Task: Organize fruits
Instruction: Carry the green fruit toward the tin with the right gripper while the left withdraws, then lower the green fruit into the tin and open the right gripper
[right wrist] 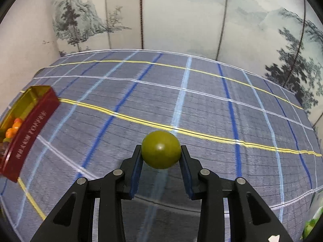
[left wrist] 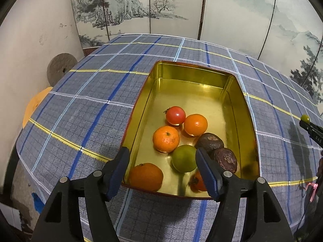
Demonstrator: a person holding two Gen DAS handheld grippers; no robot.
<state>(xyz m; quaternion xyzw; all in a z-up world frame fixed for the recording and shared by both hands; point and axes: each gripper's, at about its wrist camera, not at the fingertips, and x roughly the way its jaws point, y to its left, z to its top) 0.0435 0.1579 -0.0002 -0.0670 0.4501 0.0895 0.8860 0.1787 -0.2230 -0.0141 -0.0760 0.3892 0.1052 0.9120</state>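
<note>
A gold-lined tin (left wrist: 193, 74) with red outer walls stands on the checked tablecloth. It holds several fruits: a red tomato (left wrist: 175, 115), oranges (left wrist: 166, 139), a green fruit (left wrist: 184, 158) and two dark wrinkled fruits (left wrist: 210, 142). My left gripper (left wrist: 162, 165) is open and empty, hovering over the tin's near end. My right gripper (right wrist: 161, 157) is shut on an olive-green round fruit (right wrist: 161, 152) and holds it above the cloth, right of the tin (right wrist: 30, 129). It also shows at the right edge of the left wrist view (left wrist: 304, 118).
A painted folding screen (left wrist: 141, 6) stands behind the table. A round stone disc (left wrist: 60, 68) and an orange object (left wrist: 34, 104) sit off the table's left edge. Something green and white (right wrist: 313, 223) shows at the lower right of the right wrist view.
</note>
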